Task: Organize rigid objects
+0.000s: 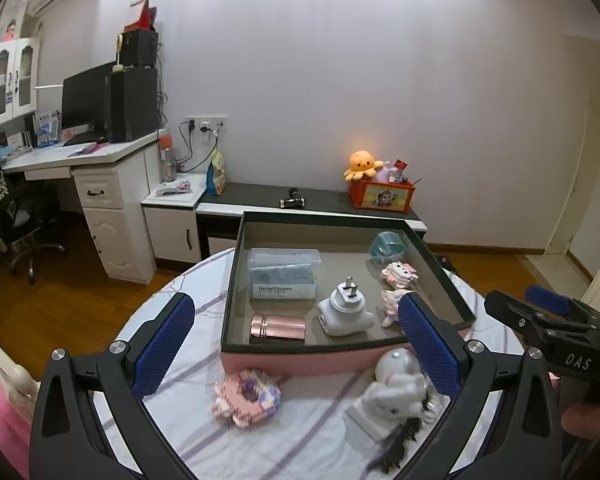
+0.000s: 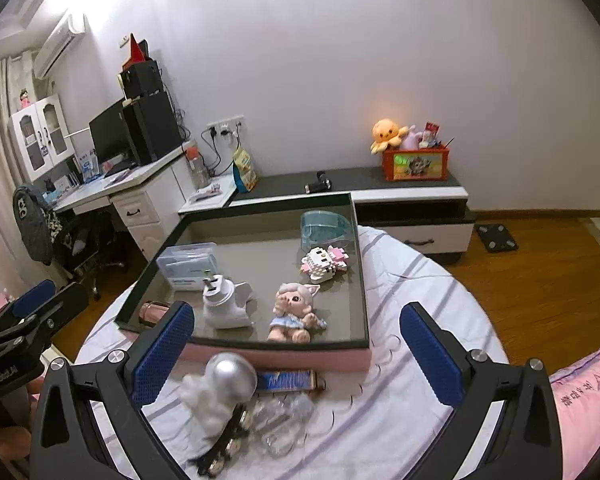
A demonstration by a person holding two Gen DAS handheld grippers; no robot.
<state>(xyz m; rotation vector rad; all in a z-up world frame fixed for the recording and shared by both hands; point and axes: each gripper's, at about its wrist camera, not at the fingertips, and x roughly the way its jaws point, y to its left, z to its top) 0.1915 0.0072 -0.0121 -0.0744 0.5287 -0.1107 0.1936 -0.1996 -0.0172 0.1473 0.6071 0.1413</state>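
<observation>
Left gripper [image 1: 296, 336] jaws spread wide, nothing between the knobbly blue pads; right gripper [image 2: 296, 344] the same. Ahead of both jaws sits the shallow pink-sided tray [image 1: 300, 360] on the striped bedsheet, holding a glossy white plug adapter [image 1: 346, 312], a rose metallic cylinder [image 1: 278, 328] and a clear floss box [image 1: 284, 274]. A blocky pink brick figure [image 1: 246, 398] lies below the left jaws.

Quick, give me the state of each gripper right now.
Left gripper: open, blue-padded jaws spread wide, holding nothing.
Right gripper: open, blue-padded jaws spread wide, holding nothing.
</observation>
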